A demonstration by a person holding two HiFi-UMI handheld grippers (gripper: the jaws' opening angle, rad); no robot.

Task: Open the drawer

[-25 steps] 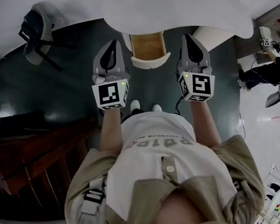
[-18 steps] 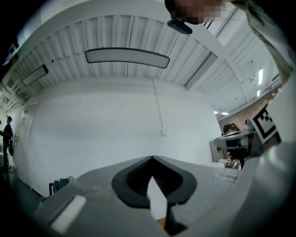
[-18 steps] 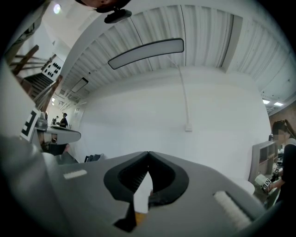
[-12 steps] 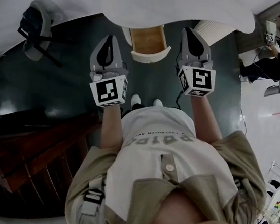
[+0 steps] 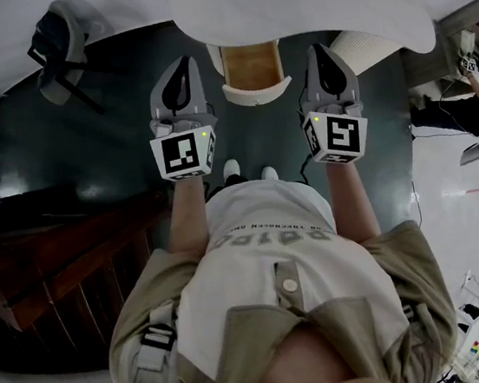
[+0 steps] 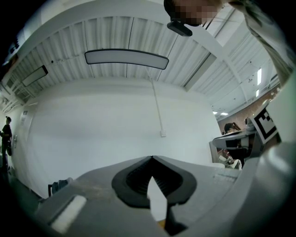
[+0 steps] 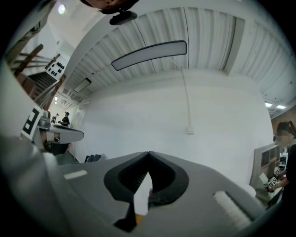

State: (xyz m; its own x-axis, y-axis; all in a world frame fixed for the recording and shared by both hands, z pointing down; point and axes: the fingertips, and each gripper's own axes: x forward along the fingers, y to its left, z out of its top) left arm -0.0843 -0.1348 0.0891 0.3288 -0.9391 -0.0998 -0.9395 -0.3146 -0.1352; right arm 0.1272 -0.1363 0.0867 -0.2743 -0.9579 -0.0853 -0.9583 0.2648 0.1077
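Drawer sits under the white table edge, between my grippers. Its wooden inside is exposed, so I judge it already pulled out. Left gripper and right gripper are clenched on nothing, probably parked clear either side. Forearms straight out, grippers level.

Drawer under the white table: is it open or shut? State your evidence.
Open: the drawer sticks out from under the white table, and its wooden inside shows in the head view.
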